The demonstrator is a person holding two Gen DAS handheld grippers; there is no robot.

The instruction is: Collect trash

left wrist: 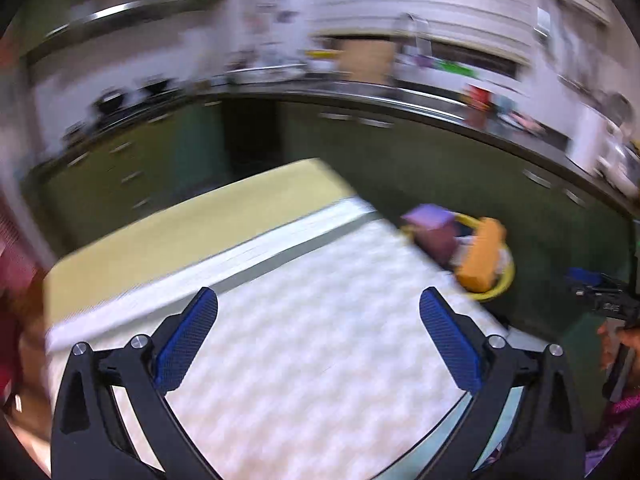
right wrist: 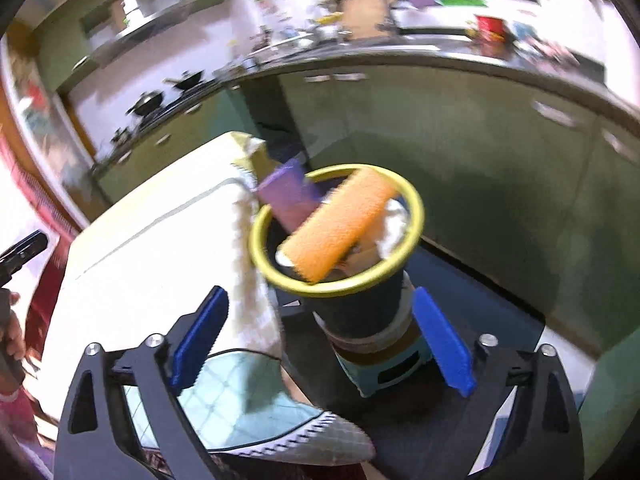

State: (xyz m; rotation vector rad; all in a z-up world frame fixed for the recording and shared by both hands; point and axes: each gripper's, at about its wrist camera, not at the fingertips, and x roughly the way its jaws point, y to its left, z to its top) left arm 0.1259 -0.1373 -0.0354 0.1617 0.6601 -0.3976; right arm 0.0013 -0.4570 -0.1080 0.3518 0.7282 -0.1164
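Observation:
A dark bin with a yellow rim (right wrist: 416,216) stands on a small blue stool (right wrist: 396,372) beside the table. An orange box (right wrist: 340,224), a purple box (right wrist: 286,192) and white crumpled paper (right wrist: 394,226) stick out of it. The bin also shows in the left wrist view (left wrist: 502,286), with the orange box (left wrist: 482,258) and purple box (left wrist: 430,226). My right gripper (right wrist: 320,338) is open and empty, above and in front of the bin. My left gripper (left wrist: 318,338) is open and empty over the white tablecloth (left wrist: 320,320).
The table (left wrist: 180,232) has a yellow far part and a white checked cloth (right wrist: 160,260) that hangs over its edge. Green kitchen cabinets (left wrist: 400,152) and a cluttered counter (left wrist: 360,88) run behind. The other gripper shows at the right edge (left wrist: 600,292).

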